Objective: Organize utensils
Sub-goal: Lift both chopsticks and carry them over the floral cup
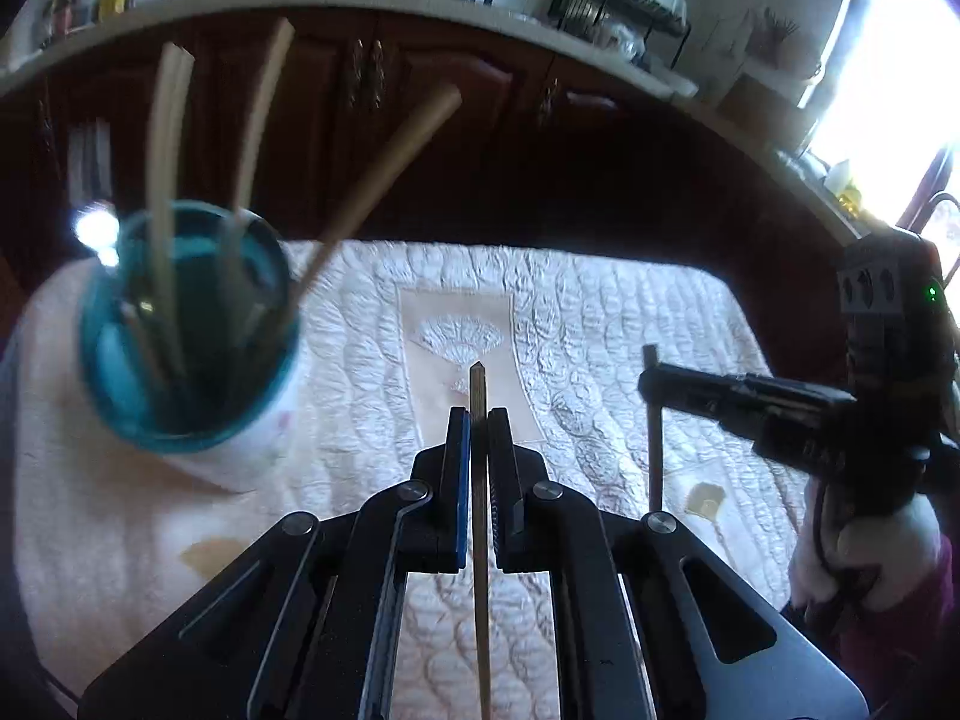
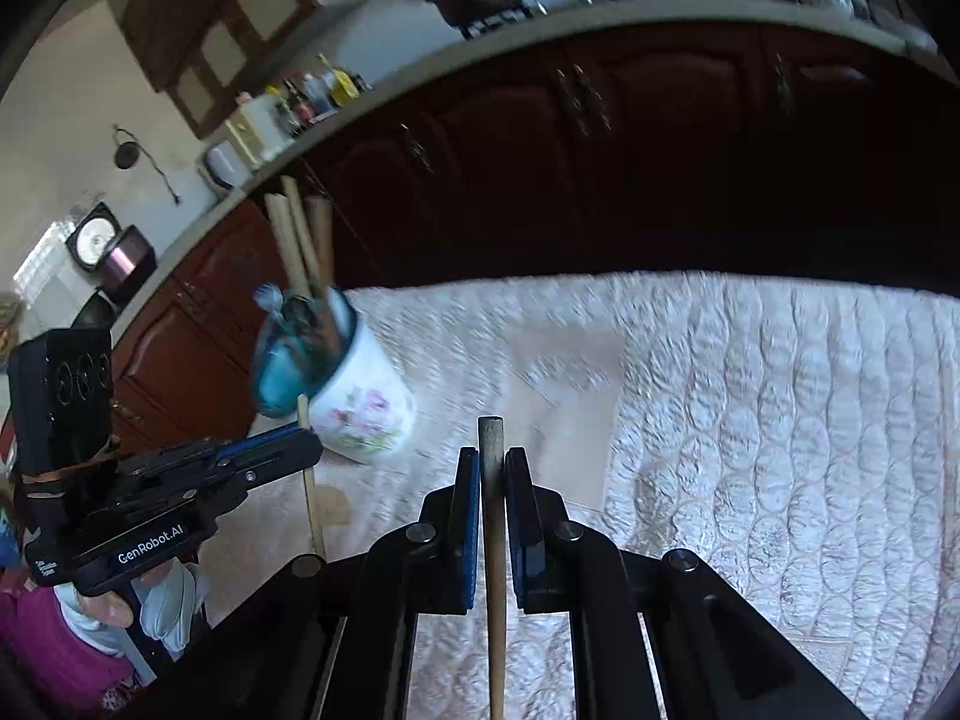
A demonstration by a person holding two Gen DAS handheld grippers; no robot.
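Already several sticks in cup; left gripper clamps chopstick, right gripper clamps stick; both undelivered.

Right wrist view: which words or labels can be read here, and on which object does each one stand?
"GenRobot.AI": white print on the side of the left gripper.
Small white label beside it on the same body: too small to read.
Bottles on the counter: labels too blurred to read.

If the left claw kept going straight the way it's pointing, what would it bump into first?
Probably the quilted cloth on the table. The left claw, shut on a thin stick, points past the blue-rimmed cup, though depth is unclear.
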